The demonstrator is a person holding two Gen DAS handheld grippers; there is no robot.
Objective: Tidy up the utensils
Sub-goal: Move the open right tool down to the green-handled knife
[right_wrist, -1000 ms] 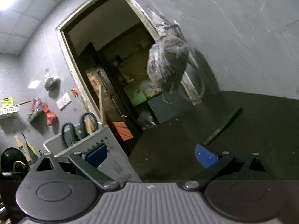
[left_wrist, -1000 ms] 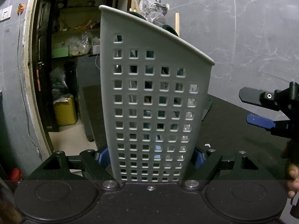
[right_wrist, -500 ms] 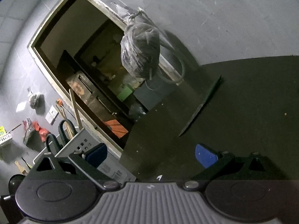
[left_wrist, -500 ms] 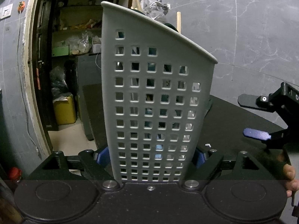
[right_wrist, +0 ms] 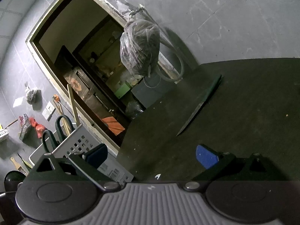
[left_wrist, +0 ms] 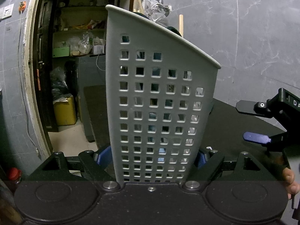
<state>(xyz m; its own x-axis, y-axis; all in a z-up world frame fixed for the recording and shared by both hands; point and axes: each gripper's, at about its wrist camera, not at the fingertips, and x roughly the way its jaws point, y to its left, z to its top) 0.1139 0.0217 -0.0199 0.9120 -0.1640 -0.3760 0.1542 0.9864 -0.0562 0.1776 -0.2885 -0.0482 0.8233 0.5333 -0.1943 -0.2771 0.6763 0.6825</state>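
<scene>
Item: we keep the left gripper (left_wrist: 155, 155) jaws clamped on the basket (left_wrist: 159, 101), steadying it upright, while the right gripper (right_wrist: 151, 155), jaws apart, should approach the knife (right_wrist: 200, 103) along its length.

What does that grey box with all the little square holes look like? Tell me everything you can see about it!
The grey holder looks like plastic, with rows of small square holes and a smooth rim that slopes down to one side. It stands upright, gripped low down between the left gripper's blue pads. Black scissors and wooden sticks poke out of its top. A printed label sits near its bottom.
</scene>
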